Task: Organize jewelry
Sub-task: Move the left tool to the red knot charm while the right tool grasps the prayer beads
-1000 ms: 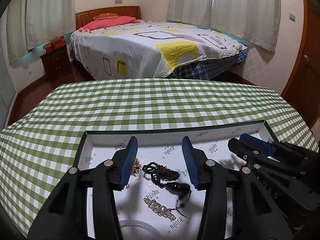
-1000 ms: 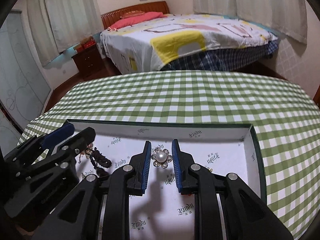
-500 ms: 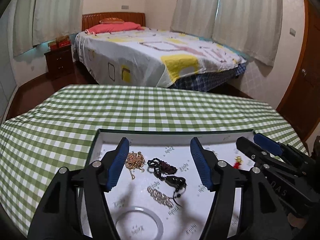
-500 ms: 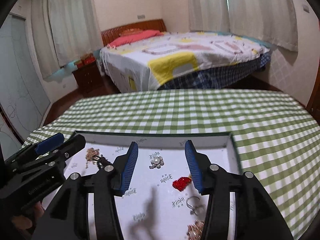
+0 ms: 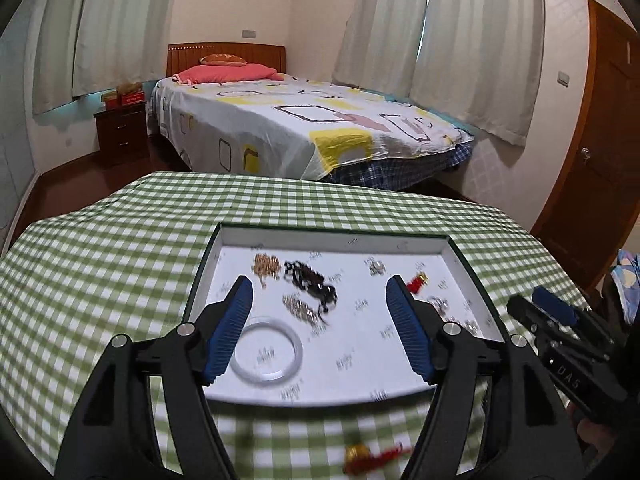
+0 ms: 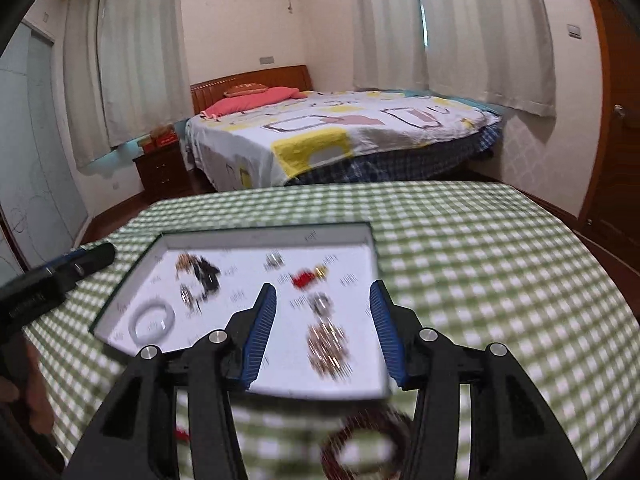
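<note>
jewelry tray, shallow white card, holds a smooth pale bangle; both grippers' ribbed jaws gape wide, empty.

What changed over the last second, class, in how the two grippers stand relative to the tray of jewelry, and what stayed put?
Both grippers pulled back and up from the tray. The right gripper, whose fingers were narrowly set around the pearl flower brooch, opened wide and left it lying there. The left gripper widened too and holds nothing. The white bangle, dark cord and red charm stayed in the tray.
</note>
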Action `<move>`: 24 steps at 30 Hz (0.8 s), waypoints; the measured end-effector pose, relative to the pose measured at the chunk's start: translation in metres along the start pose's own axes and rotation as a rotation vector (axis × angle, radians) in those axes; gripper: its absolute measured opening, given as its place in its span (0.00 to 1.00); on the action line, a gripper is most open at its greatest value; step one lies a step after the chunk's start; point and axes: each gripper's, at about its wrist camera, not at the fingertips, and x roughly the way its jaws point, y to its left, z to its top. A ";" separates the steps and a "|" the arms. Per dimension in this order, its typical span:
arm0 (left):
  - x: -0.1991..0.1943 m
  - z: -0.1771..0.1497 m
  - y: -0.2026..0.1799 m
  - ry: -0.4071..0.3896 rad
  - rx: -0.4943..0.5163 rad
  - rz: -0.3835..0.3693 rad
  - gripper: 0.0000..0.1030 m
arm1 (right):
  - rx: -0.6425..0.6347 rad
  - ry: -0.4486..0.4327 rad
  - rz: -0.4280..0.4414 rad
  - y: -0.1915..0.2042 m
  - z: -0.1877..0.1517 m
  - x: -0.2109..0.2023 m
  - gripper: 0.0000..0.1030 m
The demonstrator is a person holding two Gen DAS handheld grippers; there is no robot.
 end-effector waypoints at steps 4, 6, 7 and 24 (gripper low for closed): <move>-0.021 -0.018 -0.003 -0.008 -0.011 0.010 0.66 | 0.024 0.019 -0.028 -0.012 -0.024 -0.016 0.47; -0.029 -0.029 -0.001 -0.003 -0.026 0.012 0.66 | 0.025 0.031 -0.038 -0.015 -0.037 -0.022 0.47; -0.031 -0.032 0.000 0.002 -0.031 0.014 0.66 | 0.023 0.038 -0.042 -0.016 -0.041 -0.023 0.47; -0.050 -0.071 0.012 0.066 -0.045 0.073 0.66 | 0.017 0.188 -0.050 -0.015 -0.079 -0.009 0.52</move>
